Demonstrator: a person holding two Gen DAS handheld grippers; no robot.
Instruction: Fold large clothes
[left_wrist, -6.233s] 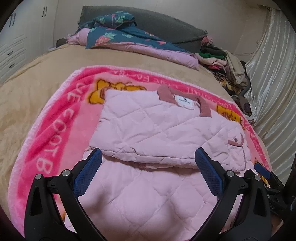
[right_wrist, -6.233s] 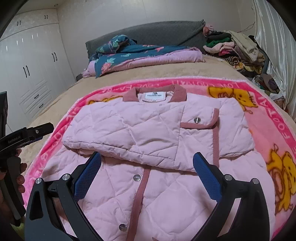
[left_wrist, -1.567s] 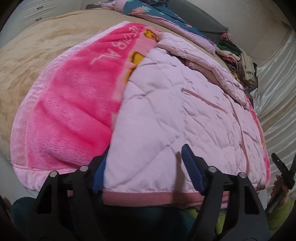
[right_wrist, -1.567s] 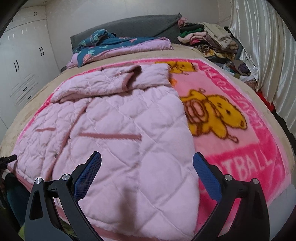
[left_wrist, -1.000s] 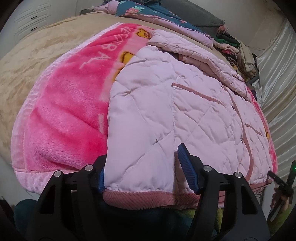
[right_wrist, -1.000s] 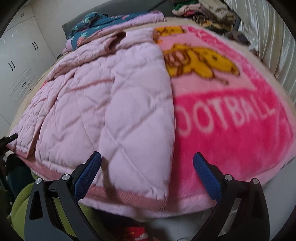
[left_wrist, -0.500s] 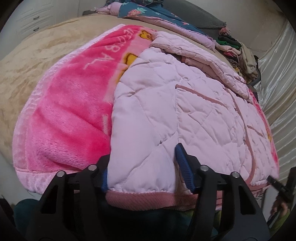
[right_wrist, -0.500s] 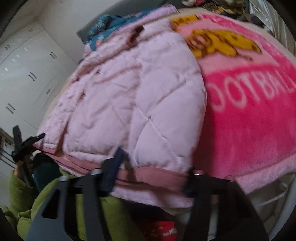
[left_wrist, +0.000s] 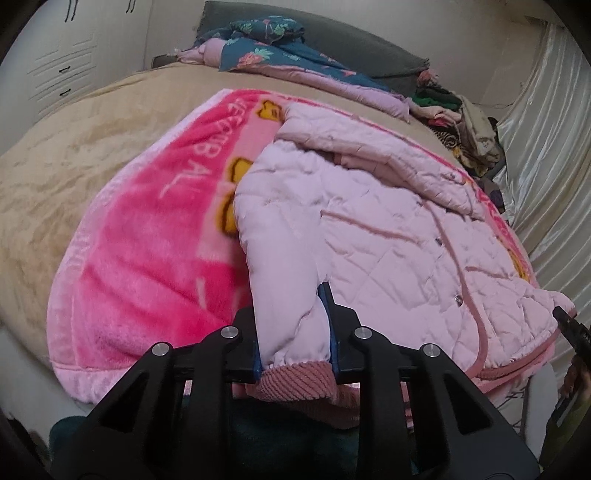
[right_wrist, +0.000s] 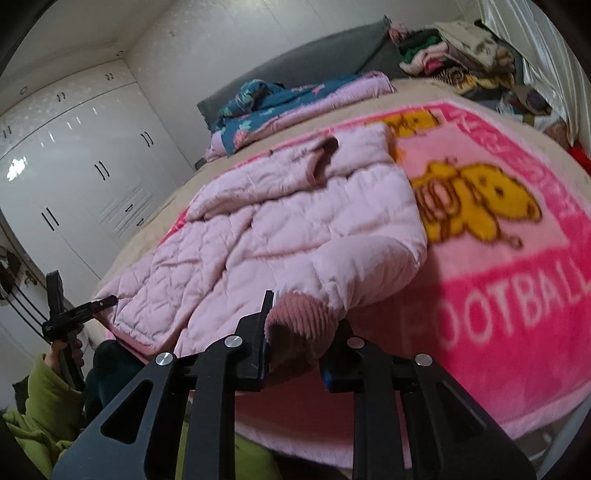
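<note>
A pale pink quilted jacket (left_wrist: 388, 236) lies spread over a bright pink fleece blanket (left_wrist: 147, 236) on the bed, its hem hanging off the near edge and its top part folded down across the far end. The blanket carries a yellow cartoon bear (right_wrist: 476, 199) and white lettering, and it sits on a tan bedspread (left_wrist: 74, 147).

The left gripper (left_wrist: 293, 332) has just been closing, and its 2 blue-padded jaws are now clamped on the near left corner of the jacket, the ribbed dusty-pink hem (left_wrist: 295, 380) bunched between them. The right gripper (right_wrist: 301, 339) has likewise just been closing and is pinched on the near right corner, where the ribbed band bulges out between the jaws. Both corners sit raised clear of the blanket, and the quilting between them sags in soft creases.

In the right wrist view the left gripper's handle shows at the far left, held by a hand (right_wrist: 68, 349) coming out of a green sleeve (right_wrist: 40, 406). At the far end of the bed lie a folded floral quilt (left_wrist: 273, 55) against a grey headboard (left_wrist: 351, 44), and, to the right, what looks like a loose heap of clothes (left_wrist: 465, 118), though it is blurred. White wardrobes (right_wrist: 74, 166) line the left wall, and a pale curtain (left_wrist: 546, 147) hangs on the right.
</note>
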